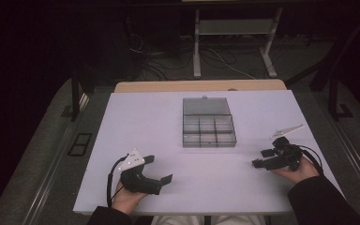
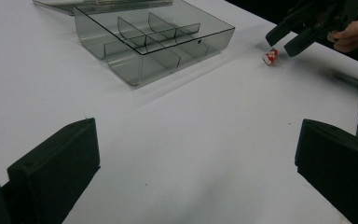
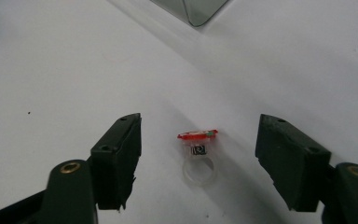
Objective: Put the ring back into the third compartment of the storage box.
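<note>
While the person's left hand rests at the near edge of the white table, the left gripper it holds lies low over the bare surface with its two black jaws spread wide and nothing between them, as the left gripper view confirms. Near the table's middle, toward the far side, sits a smoky clear plastic organizer box with its lid folded open and flat behind it; the dividers split it into small compartments, and nothing can be made out inside them. At the right of the table the right hand holds the right gripper, which points toward the centre, its jaws also spread apart. In the right gripper view a small toy ring, a clear band with a red top, stands on the table between those open jaws, touching neither. The left gripper view shows the same ring just below the right gripper's tips, well apart from the box.
</note>
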`<state>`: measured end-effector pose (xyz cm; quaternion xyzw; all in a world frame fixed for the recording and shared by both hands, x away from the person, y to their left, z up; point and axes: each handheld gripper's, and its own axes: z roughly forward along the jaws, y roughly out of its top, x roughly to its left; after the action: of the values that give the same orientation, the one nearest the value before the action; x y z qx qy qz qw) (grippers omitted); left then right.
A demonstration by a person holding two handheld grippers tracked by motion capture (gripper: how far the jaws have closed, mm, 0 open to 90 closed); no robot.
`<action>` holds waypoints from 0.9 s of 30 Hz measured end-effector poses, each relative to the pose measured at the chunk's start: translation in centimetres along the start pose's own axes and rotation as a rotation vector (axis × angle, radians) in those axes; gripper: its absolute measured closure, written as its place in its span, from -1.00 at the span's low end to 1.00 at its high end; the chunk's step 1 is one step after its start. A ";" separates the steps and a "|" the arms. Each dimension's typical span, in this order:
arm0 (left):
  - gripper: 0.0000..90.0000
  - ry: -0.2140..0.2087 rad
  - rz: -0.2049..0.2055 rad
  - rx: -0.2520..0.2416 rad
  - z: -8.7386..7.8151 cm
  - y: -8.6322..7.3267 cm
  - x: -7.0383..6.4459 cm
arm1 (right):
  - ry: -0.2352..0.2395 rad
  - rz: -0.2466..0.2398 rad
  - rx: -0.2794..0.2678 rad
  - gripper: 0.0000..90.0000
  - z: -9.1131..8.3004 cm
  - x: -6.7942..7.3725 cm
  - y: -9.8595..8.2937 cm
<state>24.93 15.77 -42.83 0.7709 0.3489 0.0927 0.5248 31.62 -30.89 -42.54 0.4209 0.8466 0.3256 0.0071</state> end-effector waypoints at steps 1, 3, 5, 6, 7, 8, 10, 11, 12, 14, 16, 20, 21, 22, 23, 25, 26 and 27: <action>-1.00 0.000 0.000 0.000 0.0 0.0 0.0 | 0.000 -0.001 0.002 -0.24 0.0 0.0 -0.1; -1.00 0.000 0.001 0.000 0.0 0.0 0.0 | 0.002 -0.001 0.009 -0.19 0.2 -0.1 -0.2; -1.00 0.000 0.000 0.000 0.0 0.0 0.0 | 0.000 -0.007 0.018 -0.14 0.4 -0.1 -0.3; -1.00 0.000 0.000 0.000 0.0 0.0 0.0 | -0.001 -0.007 0.021 -0.12 0.5 -0.1 -0.3; -1.00 -0.001 0.000 0.000 0.0 0.0 0.0 | -0.001 -0.010 0.022 -0.09 0.5 0.0 -0.3; -1.00 -0.001 0.000 0.000 0.0 0.0 0.0 | 0.001 -0.015 0.025 -0.05 0.5 0.0 -0.3; -1.00 -0.001 0.000 0.002 0.0 0.0 0.0 | 0.000 -0.020 0.025 0.01 0.5 0.0 -0.2; -1.00 -0.001 0.001 0.002 0.0 0.0 0.0 | 0.002 -0.022 0.026 0.04 0.6 0.0 -0.3; -1.00 -0.001 0.001 0.004 0.0 0.0 0.0 | 0.006 -0.023 0.027 0.07 0.6 0.0 -0.3; -1.00 -0.001 0.001 0.002 0.0 0.0 0.0 | 0.007 -0.026 0.029 0.17 0.6 -0.1 -0.3; -1.00 -0.001 0.000 0.001 0.0 0.0 -0.1 | 0.005 -0.028 0.026 0.19 0.6 -0.1 -0.3; -1.00 -0.002 0.001 0.002 0.0 0.0 -0.1 | 0.004 -0.030 0.016 0.28 0.5 -0.1 -0.3; -1.00 -0.002 0.001 0.002 0.1 0.0 -0.1 | 0.004 -0.030 0.016 0.28 0.5 -0.1 -0.3; -1.00 -0.001 0.002 0.002 0.0 0.0 0.0 | 0.008 -0.032 0.018 0.32 0.6 -0.2 -0.3; -1.00 -0.002 0.001 0.004 0.0 0.0 0.0 | 0.008 -0.032 0.018 0.32 0.6 -0.2 -0.3; -1.00 -0.002 0.001 0.002 0.0 0.0 0.0 | 0.016 -0.034 0.028 0.38 0.7 -0.2 -0.3; -1.00 -0.002 0.001 0.002 0.1 0.0 -0.1 | 0.016 -0.034 0.028 0.38 0.7 -0.2 -0.3; -1.00 -0.002 0.000 0.001 0.1 0.0 -0.1 | 0.018 -0.037 0.031 0.40 0.8 -0.2 -0.3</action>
<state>24.89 15.70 -42.86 0.7714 0.3482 0.0917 0.5246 31.78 -30.75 -43.37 0.4024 0.8592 0.3159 -0.0010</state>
